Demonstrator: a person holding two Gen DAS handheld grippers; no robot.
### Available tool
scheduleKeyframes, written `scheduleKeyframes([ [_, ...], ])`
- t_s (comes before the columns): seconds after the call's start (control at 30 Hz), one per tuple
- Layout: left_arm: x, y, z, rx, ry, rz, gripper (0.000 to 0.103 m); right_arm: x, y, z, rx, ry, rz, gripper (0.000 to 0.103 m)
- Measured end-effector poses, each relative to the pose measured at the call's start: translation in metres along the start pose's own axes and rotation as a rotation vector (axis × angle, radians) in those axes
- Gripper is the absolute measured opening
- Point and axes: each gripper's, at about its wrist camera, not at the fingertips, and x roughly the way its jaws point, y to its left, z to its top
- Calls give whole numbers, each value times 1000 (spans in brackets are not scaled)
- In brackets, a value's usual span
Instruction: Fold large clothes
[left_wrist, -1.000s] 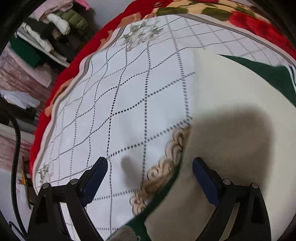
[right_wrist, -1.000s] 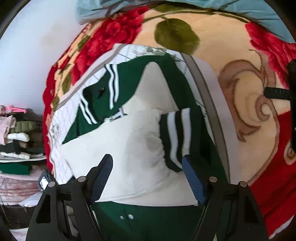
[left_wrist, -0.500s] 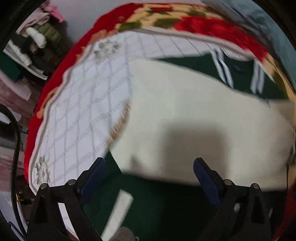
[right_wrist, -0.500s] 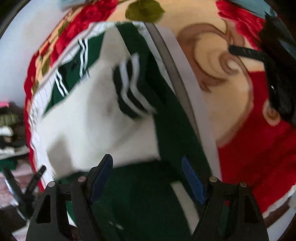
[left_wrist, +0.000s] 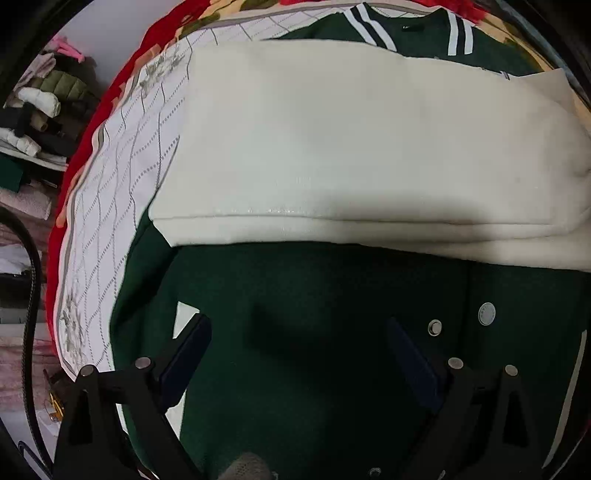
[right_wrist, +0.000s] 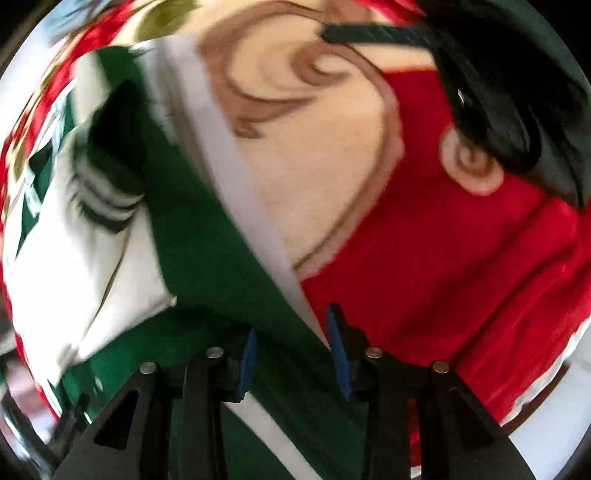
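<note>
No legible writing; left tool (left_wrist: 295, 354) spread, right tool (right_wrist: 291, 354) closing around jacket (left_wrist: 332, 369) hem.

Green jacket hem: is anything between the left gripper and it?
Nothing visible. The left gripper hangs open right over the green jacket body; the folded cream sleeves lie further up, clear of its fingers.

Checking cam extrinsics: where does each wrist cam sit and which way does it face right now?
Left wrist: on the left gripper, facing steeply down at the green jacket and cream sleeve; open fingers show.
Right wrist: on the right gripper, facing straight down at the jacket's edge and red blanket; narrowed fingers show.
Shared: jacket, cream sleeve, blanket.
</note>
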Motion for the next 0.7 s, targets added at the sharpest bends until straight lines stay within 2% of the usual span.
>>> scheduleKeyframes([
  [0.07,-3,-3,1,8,-15,4,97,-9,17,-3,-123,-28,-14,38],
  [0.2,-4,-11,12,16,-47,13,97,2,55,1,-379,-47,-147,42],
  [0.27,-3,-12,15,0,-51,19,97,11,58,6,-393,-63,-166,41],
  [0.33,-1,-7,15,-25,-42,14,97,11,44,17,-303,-89,-104,40],
  [0.43,2,12,12,-80,-30,26,97,8,-2,30,-43,-117,-6,40],
  [0.5,5,24,7,-112,-17,40,97,17,-25,33,75,-62,52,40],
  [0.57,9,47,-1,-164,4,63,97,14,-26,30,86,-51,59,40],
  [0.7,16,91,-11,-232,10,176,97,-5,-12,20,11,-69,25,40],
])
